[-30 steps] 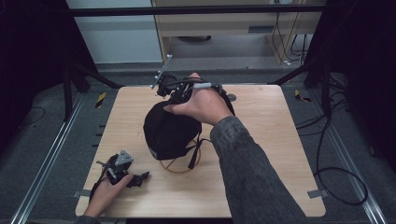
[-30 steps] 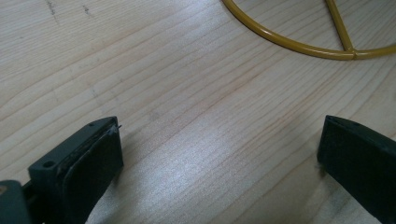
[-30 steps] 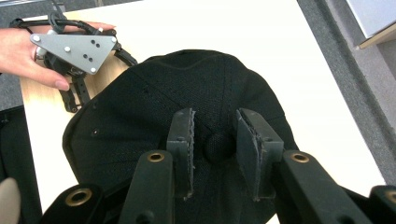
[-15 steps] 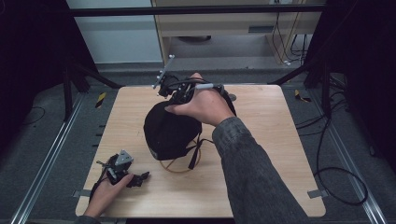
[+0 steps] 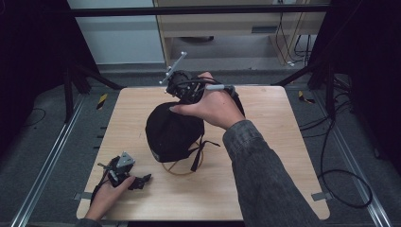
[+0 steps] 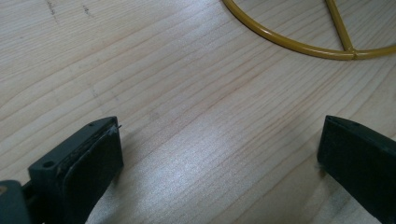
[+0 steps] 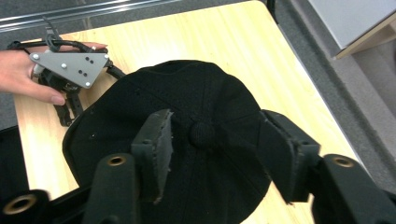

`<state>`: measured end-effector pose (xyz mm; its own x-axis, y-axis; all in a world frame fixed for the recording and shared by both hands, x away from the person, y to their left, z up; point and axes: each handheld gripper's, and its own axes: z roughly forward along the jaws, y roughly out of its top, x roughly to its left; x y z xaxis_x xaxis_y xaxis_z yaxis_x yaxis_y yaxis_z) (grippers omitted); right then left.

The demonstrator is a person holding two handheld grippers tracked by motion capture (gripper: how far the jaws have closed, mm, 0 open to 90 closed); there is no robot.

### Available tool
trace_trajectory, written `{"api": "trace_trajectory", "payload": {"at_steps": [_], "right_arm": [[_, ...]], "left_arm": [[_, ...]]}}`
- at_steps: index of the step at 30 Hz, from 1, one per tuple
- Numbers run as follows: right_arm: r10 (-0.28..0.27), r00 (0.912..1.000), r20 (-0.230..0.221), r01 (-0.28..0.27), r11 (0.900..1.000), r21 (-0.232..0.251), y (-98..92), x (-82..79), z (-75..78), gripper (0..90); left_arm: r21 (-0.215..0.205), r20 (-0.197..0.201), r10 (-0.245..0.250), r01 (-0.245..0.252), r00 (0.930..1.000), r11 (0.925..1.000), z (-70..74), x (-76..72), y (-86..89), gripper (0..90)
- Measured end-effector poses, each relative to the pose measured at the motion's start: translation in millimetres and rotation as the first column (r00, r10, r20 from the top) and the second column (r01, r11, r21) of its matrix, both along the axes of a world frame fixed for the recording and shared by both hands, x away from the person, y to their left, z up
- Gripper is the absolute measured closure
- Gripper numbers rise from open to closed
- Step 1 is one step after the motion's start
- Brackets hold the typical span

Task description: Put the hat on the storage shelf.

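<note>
Black cap (image 5: 172, 132) with a crown button sits atop a yellow wire stand (image 5: 182, 165) mid-surface. Right gripper view shows the right gripper (image 7: 212, 156) spread either side of that button, having just been opening. Left gripper (image 6: 219, 154) rests spread, empty, on the surface (image 5: 265, 189).

Overhead forward-down; two close finger-cams (table (image 5: 265, 189) shared, seemingly)

Dim room in the high view, corners falling to near black while the wooden table (image 5: 283, 142) catches soft overhead light, a pale sheen glares mid-frame in the left gripper view, and the right gripper view blurs slightly at its bottom edge, black cap (image 7: 187, 107) swallowing detail.
</note>
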<state>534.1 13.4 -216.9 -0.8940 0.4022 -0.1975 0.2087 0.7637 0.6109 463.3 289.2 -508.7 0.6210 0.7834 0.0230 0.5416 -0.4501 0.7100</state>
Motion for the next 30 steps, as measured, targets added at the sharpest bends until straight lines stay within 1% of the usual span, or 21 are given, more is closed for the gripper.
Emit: {"api": "trace_trajectory", "payload": {"at_steps": [1, 7, 12, 26, 30], "right_arm": [[-0.005, 1.0000, 0.003, 0.005, 1.000, 0.007, -0.8, -1.1, 0.2, 40.2], [-0.012, 0.9998, 0.017, 0.012, 1.000, 0.028, -6.8, -5.8, 1.2, 34.2], [-0.027, 0.9994, 0.023, 0.026, 0.998, 0.055, -14.0, -9.2, 2.7, 29.0], [-0.064, 0.9974, 0.033, 0.060, 0.993, 0.106, -33.3, -16.3, 4.9, 22.2], [-0.072, 0.9965, 0.042, 0.067, 0.992, 0.109, -39.8, -19.1, 5.7, 20.2]], "left_arm": [[-0.001, -0.001, 0.001, -0.001, 1.0000, 1.0000, 0.0, 0.0, 0.0, 0.0], [0.000, 0.000, 0.001, -0.001, 1.0000, 1.0000, 0.0, 0.0, 0.0, 0.0], [0.000, 0.000, 0.000, 0.000, 1.0000, 1.0000, 0.0, 0.0, 0.0, 0.0], [0.000, 0.000, 0.000, 0.000, 1.0000, 1.0000, 0.0, 0.0, 0.0, 0.0], [0.000, 0.000, 0.000, 0.000, 1.0000, 1.0000, 0.0, 0.0, 0.0, 0.0]]}}
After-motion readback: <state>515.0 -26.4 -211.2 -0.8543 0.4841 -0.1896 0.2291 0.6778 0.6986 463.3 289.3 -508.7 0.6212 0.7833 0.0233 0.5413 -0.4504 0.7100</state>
